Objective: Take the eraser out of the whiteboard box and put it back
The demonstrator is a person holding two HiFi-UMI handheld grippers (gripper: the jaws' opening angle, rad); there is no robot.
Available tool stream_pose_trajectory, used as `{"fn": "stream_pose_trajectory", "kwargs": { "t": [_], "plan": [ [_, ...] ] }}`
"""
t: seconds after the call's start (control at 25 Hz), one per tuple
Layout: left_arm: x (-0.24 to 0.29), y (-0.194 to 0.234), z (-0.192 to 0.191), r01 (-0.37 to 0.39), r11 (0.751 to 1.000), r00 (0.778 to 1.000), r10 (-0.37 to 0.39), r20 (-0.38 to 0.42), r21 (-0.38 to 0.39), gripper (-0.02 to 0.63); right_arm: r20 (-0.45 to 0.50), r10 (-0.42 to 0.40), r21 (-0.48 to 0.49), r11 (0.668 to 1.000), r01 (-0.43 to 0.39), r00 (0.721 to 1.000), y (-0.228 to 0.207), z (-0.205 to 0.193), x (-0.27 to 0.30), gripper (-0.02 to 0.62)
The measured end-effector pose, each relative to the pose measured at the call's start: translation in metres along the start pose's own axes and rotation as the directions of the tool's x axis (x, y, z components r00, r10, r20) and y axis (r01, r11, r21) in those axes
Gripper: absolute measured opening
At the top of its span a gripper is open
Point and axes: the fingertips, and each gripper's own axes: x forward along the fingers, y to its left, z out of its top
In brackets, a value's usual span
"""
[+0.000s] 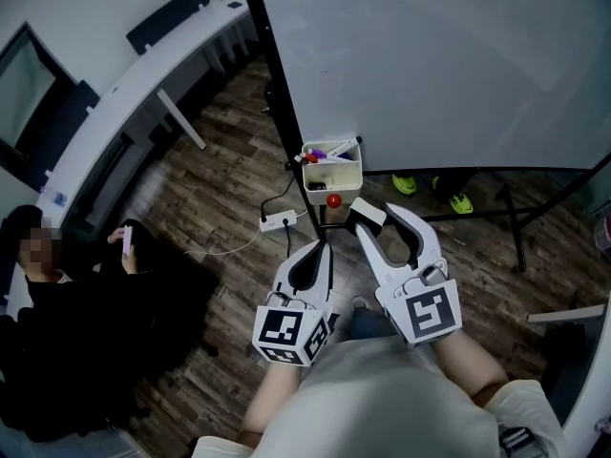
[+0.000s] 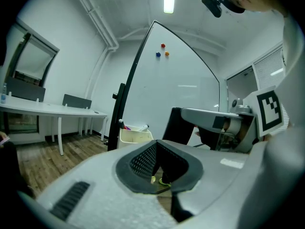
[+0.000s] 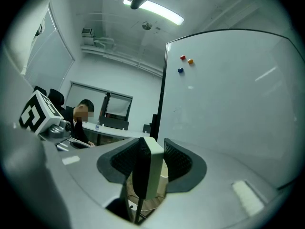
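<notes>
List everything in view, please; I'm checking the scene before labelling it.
Whiteboard: one, white, on a black stand, ahead.
Box: one, cream, at the whiteboard's lower left corner, markers inside.
Magnets: three, red, orange and blue, high on the whiteboard.
Round red thing: one, just under the box.
Power strip: one, white, on the wooden floor.
Desk: one, white, long, at left.
Shoes: two, green, behind the whiteboard.
Seated person: one, in black, lower left.
Eraser: one, white and black, gripped in the right gripper's jaws.
Left gripper: white, jaws together, empty.
Right gripper: white, jaws closed on the eraser.
</notes>
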Motion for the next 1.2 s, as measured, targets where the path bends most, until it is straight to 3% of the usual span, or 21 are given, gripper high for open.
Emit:
{"fn": "stream_pose_trajectory", "kwargs": {
  "t": [1.2],
  "plan": [
    [-0.049,-0.033,-0.009,0.000,1.000,1.000,0.001,0.028,-0.011,0.000,-0.033,0.023,0.020,1.000,-0.022,0.999,0.041,-0.004,-0.057,0.170]
  ]
}}
